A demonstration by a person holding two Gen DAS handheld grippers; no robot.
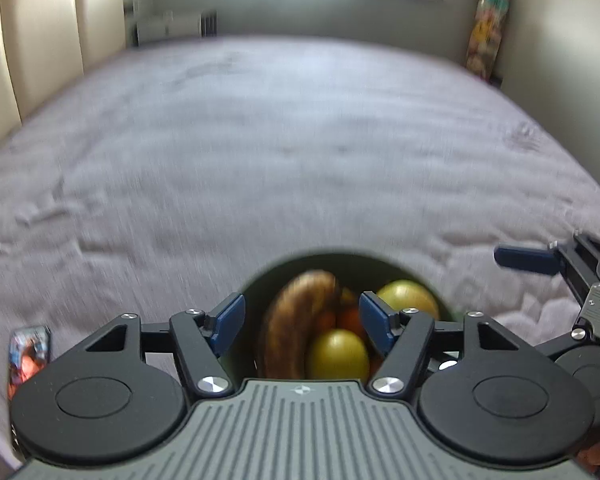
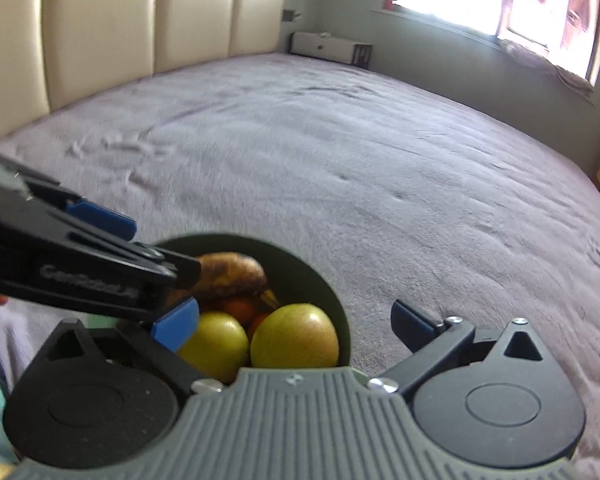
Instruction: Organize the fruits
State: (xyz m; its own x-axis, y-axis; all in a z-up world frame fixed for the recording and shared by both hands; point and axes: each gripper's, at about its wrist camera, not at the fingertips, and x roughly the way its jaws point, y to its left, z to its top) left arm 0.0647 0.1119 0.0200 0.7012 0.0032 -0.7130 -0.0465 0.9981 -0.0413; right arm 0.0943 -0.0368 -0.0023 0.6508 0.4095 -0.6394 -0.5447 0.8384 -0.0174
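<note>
Both jaws apart, nothing held: left gripper (image 1: 302,322) and right gripper (image 2: 294,330) hover over the dark green round bowl (image 2: 320,276) on the grey bedspread (image 1: 260,140). Inside lie a browned banana (image 1: 296,316), two yellow-green apples (image 2: 294,336) and oranges (image 2: 242,308). Judged step: release and retreat, so lift straight up, clear of the rim. Left gripper's side lettering is blurred, seemingly "GenRobot.AI".

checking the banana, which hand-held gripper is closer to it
Left. The left hand-held gripper hangs open right above the banana in the bowl; the right hand-held gripper is open over the apples, off to the side.
</note>
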